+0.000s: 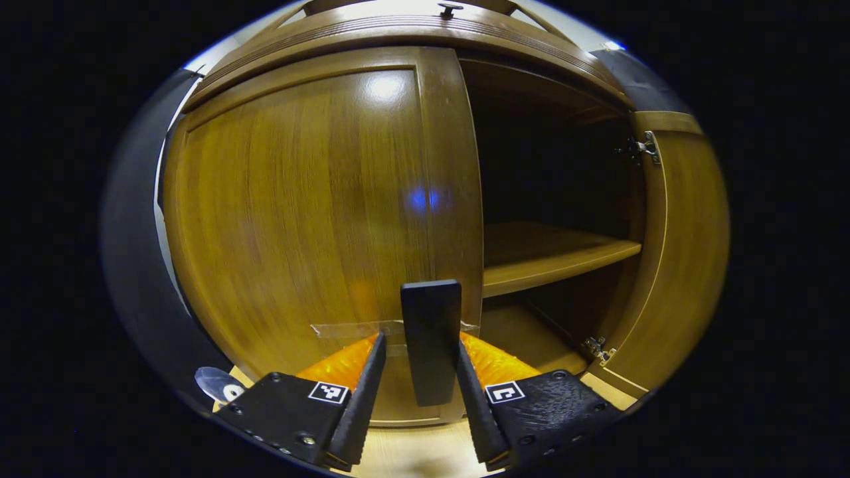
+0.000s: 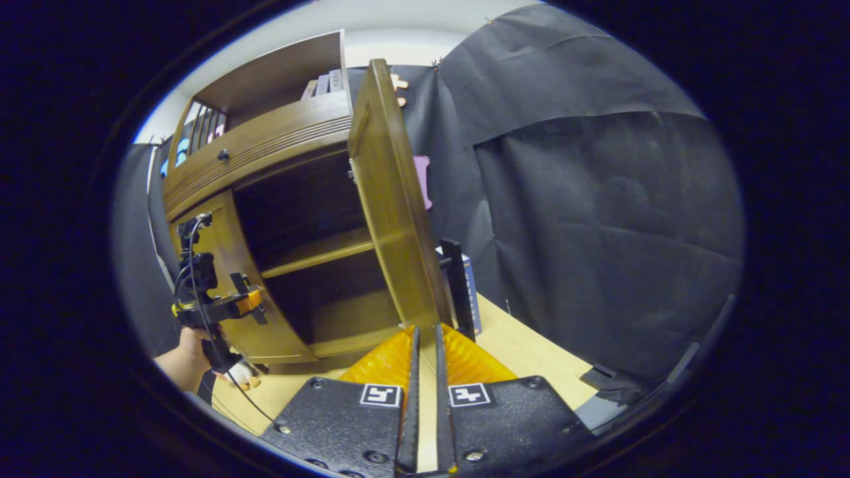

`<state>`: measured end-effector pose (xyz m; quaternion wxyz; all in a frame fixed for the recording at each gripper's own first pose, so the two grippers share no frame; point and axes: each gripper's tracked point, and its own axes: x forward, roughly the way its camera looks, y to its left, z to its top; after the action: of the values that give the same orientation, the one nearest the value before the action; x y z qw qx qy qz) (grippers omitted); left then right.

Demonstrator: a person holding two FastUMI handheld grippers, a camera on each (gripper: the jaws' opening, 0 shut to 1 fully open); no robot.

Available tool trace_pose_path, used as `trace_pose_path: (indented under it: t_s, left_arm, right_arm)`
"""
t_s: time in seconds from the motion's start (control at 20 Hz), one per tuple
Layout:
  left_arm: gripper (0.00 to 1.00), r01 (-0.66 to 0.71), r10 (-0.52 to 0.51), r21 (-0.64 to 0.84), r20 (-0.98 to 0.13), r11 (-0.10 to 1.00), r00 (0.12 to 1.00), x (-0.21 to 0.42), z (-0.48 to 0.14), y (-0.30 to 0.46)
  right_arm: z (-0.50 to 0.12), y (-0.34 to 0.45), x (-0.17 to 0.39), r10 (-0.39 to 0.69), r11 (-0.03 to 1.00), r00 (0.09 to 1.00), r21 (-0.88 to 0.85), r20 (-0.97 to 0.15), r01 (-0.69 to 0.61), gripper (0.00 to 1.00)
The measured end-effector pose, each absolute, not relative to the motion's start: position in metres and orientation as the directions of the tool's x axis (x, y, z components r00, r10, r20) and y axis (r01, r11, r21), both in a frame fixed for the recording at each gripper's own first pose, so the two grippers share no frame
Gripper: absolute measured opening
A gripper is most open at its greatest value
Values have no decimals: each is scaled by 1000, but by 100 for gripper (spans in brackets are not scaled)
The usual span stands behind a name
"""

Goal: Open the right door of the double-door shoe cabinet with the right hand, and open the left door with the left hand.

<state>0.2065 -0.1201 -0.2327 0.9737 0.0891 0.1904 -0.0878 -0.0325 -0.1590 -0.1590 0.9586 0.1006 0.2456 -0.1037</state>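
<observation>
The shoe cabinet's left door [image 1: 299, 212] stands closed in the left gripper view. Its dark upright handle [image 1: 430, 342] rises between my left gripper's [image 1: 422, 339] fingers, which straddle it open, with a slim gap on the left side. The right door [image 1: 684, 245] is swung wide open, baring a wooden shelf [image 1: 551, 255]. In the right gripper view that open door [image 2: 392, 212] shows edge-on just ahead, its handle [image 2: 457, 285] on the far face. My right gripper [image 2: 425, 330] is shut on nothing, tips near the door's bottom corner. The left gripper [image 2: 249, 302] sits at the left door [image 2: 229, 265].
A hand [image 2: 186, 362] holds the left gripper, with a cable trailing down. A drawer with a small knob [image 2: 223, 155] tops the cabinet, and an open shelf with books [image 2: 322, 83] sits above. A blue box [image 2: 470, 285] stands behind the open door. Black cloth [image 2: 597, 232] walls the right.
</observation>
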Motion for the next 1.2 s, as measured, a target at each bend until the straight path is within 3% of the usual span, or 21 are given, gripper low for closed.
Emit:
trace_pose_path:
  t_s: [0.05,0.1,0.15,0.2,0.25,0.35,0.5,0.55,1.2]
  left_arm:
    - [69,211,-141,144,-387,967,911,208,-233,-121]
    - [69,217,-149,138,-387,967,910,208,-233,-121]
    - [56,218,-151,133,-390,967,908,207,-233,-121]
    - [56,241,-180,114,-390,964,903,206,-232,-126]
    - [48,245,-188,101,-394,964,900,204,-233,-131]
    - [31,235,-175,109,-393,966,903,207,-235,-131]
    - [31,226,-177,83,-392,971,903,207,-235,-131]
    - [24,228,-179,81,-393,970,902,205,-234,-130]
    - [24,235,-197,50,-393,971,898,175,-229,-122]
  right_arm:
    - [-161,-156,-31,-142,961,855,136,-500,239,23]
    - [-164,-154,-31,-137,964,850,129,-508,232,34]
    - [-165,-152,-30,-138,966,849,120,-510,230,44]
    - [-165,-151,-29,-137,968,848,114,-512,225,46]
    - [-165,-150,-30,-138,968,847,110,-513,224,47]
    - [-164,-147,-29,-128,971,848,110,-515,214,48]
    - [-166,-147,-30,-127,972,844,104,-521,210,48]
    - [-167,-147,-30,-127,972,844,103,-522,210,49]
    - [-187,-137,-30,-72,985,824,91,-562,149,49]
